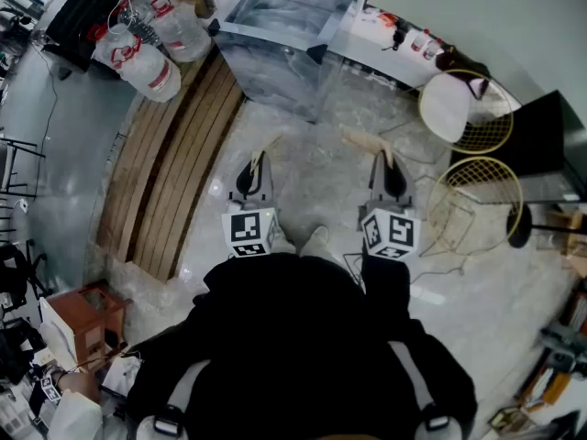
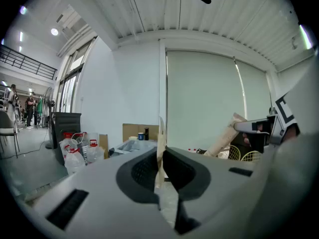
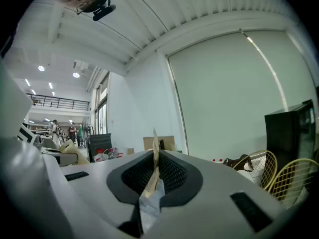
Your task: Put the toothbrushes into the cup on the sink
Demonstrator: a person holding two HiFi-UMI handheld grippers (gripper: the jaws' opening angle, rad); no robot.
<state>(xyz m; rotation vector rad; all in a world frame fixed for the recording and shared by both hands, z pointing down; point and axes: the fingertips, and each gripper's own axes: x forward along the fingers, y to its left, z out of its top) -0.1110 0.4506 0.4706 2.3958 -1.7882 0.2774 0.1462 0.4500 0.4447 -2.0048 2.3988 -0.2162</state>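
Left gripper and right gripper each pinch a toothbrush. The narrow hold may slip before reaching the sink.

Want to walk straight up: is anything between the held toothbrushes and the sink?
Nothing visible does: only open floor lies between the toothbrushes, held in the left hand-held gripper and right hand-held gripper, and the sink. Planks and rackets stand aside.

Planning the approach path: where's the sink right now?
Head view, top centre: the steel sink stands straight ahead of the person, with plastic water jugs on its left and a white counter on its right.
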